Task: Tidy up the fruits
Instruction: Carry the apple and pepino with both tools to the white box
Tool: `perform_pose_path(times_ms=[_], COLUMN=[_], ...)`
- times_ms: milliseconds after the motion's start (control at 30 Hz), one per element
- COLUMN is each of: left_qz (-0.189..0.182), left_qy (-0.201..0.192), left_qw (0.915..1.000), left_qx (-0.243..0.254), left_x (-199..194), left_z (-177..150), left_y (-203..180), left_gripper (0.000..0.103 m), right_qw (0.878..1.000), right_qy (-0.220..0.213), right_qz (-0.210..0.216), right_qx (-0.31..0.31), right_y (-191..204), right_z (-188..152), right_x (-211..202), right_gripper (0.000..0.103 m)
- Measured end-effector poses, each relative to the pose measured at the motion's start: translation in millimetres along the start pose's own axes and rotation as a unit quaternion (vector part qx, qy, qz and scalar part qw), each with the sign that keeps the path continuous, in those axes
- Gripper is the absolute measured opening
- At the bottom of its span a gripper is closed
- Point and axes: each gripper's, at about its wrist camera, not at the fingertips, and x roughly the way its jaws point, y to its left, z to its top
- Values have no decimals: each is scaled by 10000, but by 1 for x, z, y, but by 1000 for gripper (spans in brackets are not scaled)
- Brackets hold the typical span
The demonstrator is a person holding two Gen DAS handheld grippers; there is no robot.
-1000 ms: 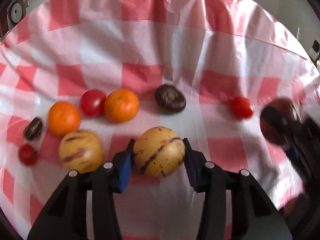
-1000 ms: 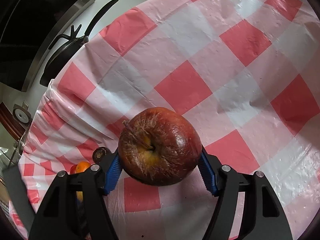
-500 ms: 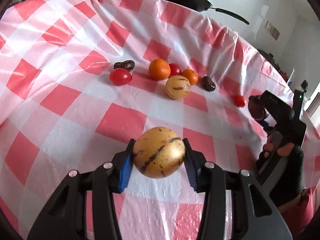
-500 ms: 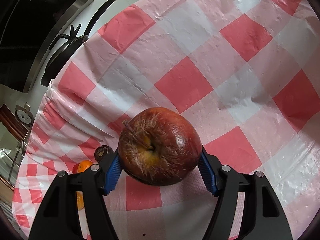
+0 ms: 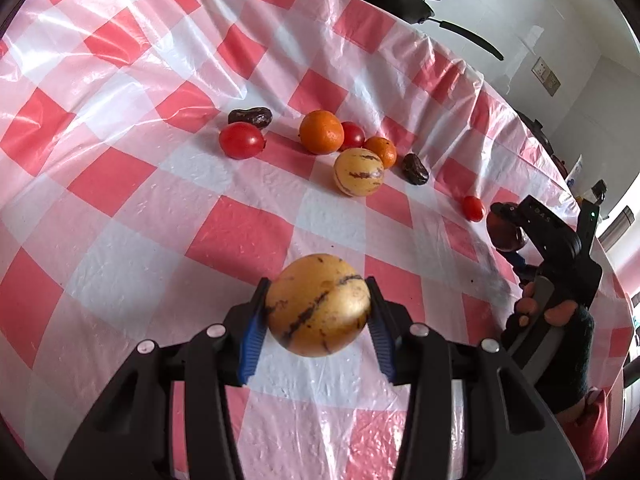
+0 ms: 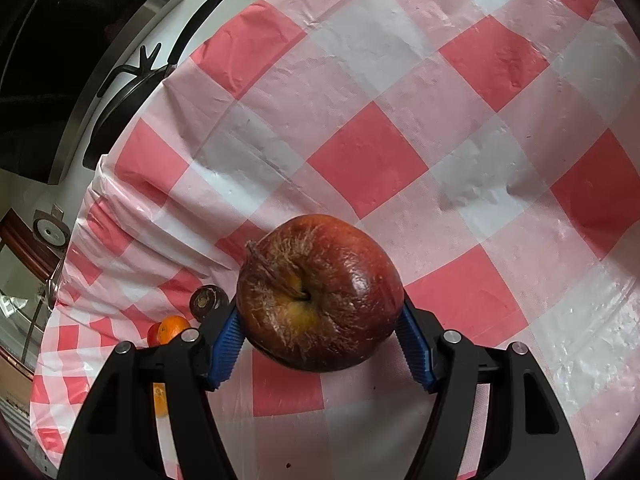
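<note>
The left gripper (image 5: 318, 312) is squeezing a stripy yellow melon (image 5: 318, 305) above the checked cloth (image 5: 120, 184); the right gripper (image 6: 320, 320) is squeezing a wrinkly red apple (image 6: 319, 293); both should be going down slowly, beside matching fruit; the gripper's tiny letters are too blurry to read.

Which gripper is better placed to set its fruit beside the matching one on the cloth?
Left, probably. The left gripper holds a striped melon, with its twin ahead; no second apple shows.
</note>
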Motion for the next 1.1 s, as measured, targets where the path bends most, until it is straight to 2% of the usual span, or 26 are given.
perform_pose_path(times_ms=[67, 167, 233, 367, 567, 767, 1100], left_qz=[-28, 113, 228, 546, 850, 1167, 1473], left_qy=[-32, -28, -42, -211, -452, -657, -743], left_qw=[10000, 9999, 9997, 9983, 9953, 9910, 9862], left_qx=[-7, -35, -80, -18, -37, 31, -146], left_x=[-1, -7, -19, -55, -107, -147, -186], left_z=[0, -4, -13, -38, -74, -97, -127], left_y=[1, 1, 5, 12, 29, 56, 102], left_gripper=[46, 46, 46, 46, 46, 46, 46], right_qw=[9999, 9988, 9983, 9954, 9892, 9766, 9433], right_qy=[102, 394, 487, 712, 1006, 1300, 1760], right_qz=[125, 12, 278, 631, 953, 1253, 1634], right_qx=[42, -290, -167, -81, -469, -1171, -2291], right_y=[0, 7, 4, 6, 26, 64, 124], right_z=[-3, -23, -39, -72, -125, -178, -250], right_x=[-3, -22, -43, -85, -134, -158, -181], right_gripper=[67, 67, 67, 67, 67, 67, 67])
